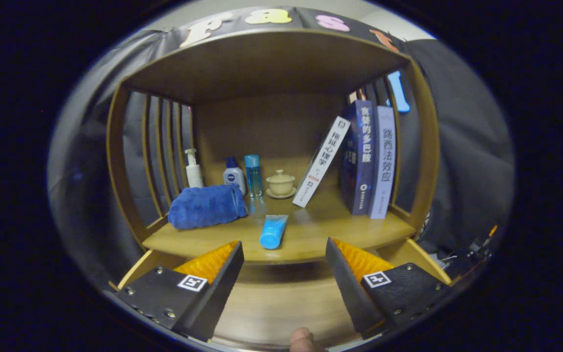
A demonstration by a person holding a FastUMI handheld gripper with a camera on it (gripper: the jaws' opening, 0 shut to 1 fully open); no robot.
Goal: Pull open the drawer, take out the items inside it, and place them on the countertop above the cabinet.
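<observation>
My gripper (284, 243) stands open, with nothing between its fingers. Below and between them lies the pulled-out wooden drawer (281, 303), and the part of its floor that I see is bare. Just ahead of the fingers is the countertop (311, 239) of the cabinet. A light blue tube (273, 231) lies on it near the front edge, cap toward me. A rolled blue towel (206, 206) rests on the counter to the tube's left.
Behind the towel stand a white pump bottle (193, 169), a white bottle with a blue cap (234, 177) and a clear blue bottle (253, 175). Beside them sit a lidded tea cup (280, 183), a leaning white book (321, 161) and two upright books (372, 156). A person's fingertip (302, 339) shows under the drawer.
</observation>
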